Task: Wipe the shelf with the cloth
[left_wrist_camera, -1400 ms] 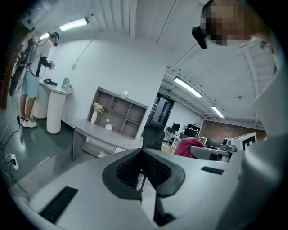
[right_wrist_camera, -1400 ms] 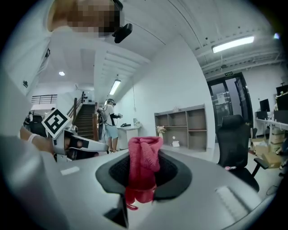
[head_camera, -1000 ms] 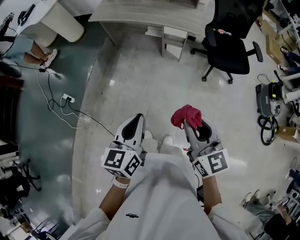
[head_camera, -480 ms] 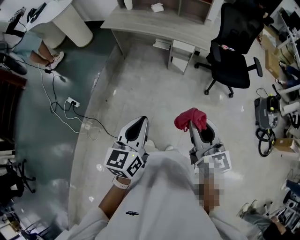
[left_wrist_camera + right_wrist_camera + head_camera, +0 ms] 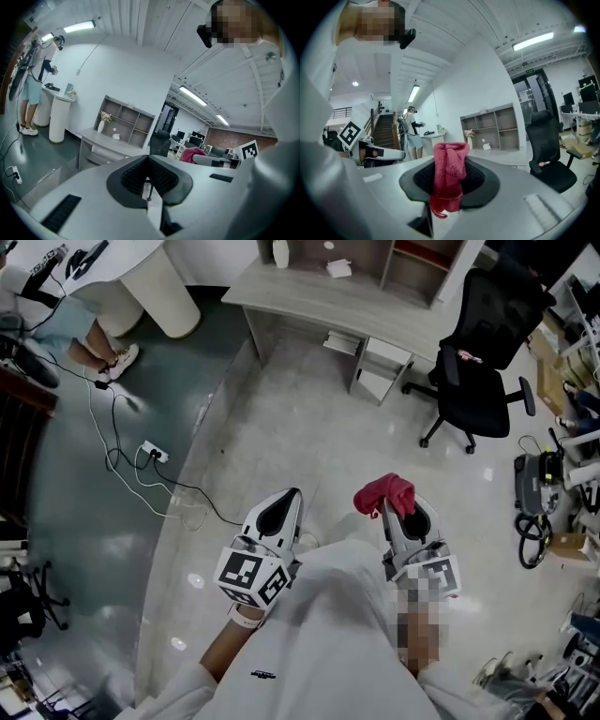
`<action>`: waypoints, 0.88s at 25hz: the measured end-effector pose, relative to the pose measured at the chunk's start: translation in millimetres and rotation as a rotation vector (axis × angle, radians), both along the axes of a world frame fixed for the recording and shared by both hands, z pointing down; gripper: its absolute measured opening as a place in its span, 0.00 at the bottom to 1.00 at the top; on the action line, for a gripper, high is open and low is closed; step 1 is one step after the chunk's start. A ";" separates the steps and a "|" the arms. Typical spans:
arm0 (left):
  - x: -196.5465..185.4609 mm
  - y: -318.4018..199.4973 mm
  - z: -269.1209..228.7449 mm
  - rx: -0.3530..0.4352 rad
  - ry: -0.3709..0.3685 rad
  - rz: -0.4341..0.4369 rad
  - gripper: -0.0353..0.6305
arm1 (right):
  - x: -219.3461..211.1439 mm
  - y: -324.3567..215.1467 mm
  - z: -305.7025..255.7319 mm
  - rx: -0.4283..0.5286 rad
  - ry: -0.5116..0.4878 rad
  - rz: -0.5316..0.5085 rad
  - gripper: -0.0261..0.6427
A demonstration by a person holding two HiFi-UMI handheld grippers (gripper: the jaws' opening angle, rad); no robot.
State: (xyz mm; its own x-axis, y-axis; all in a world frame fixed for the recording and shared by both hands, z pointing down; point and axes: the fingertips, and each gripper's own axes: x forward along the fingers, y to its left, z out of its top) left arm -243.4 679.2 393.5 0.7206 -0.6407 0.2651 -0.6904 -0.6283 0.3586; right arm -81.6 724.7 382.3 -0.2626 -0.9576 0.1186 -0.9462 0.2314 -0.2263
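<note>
1. Carrying the cloth [image 5: 449, 171] bunched in the right gripper [image 5: 392, 514], jaws clamped on its lower folds, red top standing up past the tips. Firm hold, probably so nothing slips before the wipe.
2. Holding the left gripper [image 5: 148, 182] with jaws together on nothing, beside the right one but apart. Spare for now, perhaps kept free for steadying.
3. Pointing both roughly level and forward, low before the body, over bare floor [image 5: 309, 427].
4. Facing the shelf [image 5: 126, 123] on the desk [image 5: 309, 298] by the wall, chair [image 5: 478, 343] to its right. All well apart from the cloth, so no wiping yet, by the look of it. Closing in needed first.
</note>
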 end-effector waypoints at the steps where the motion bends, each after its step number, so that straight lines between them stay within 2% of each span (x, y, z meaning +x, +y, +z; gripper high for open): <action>1: 0.5 -5.0 2.8 -0.009 0.000 -0.001 0.06 | -2.1 -5.5 0.4 -0.004 0.010 -0.009 0.20; 5: 13.6 -29.9 13.1 -0.032 -0.011 0.007 0.06 | 8.7 -31.9 5.4 -0.016 -0.001 -0.022 0.20; 9: 42.1 -66.5 20.2 -0.038 -0.015 0.010 0.06 | 37.9 -70.6 17.3 -0.029 -0.003 -0.032 0.20; 15: 109.3 -127.4 10.8 -0.027 -0.026 0.001 0.06 | 105.2 -138.5 20.1 -0.035 -0.067 -0.038 0.20; 22: 202.8 -186.8 -10.0 0.013 -0.054 0.017 0.06 | 188.4 -216.7 -0.4 0.030 -0.098 -0.071 0.20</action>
State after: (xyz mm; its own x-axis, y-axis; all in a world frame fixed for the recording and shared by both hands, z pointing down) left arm -40.6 492.4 383.5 0.7163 -0.6321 0.2957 -0.6978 -0.6444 0.3127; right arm 106.7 508.1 381.9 -0.3389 -0.9388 0.0610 -0.9008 0.3052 -0.3089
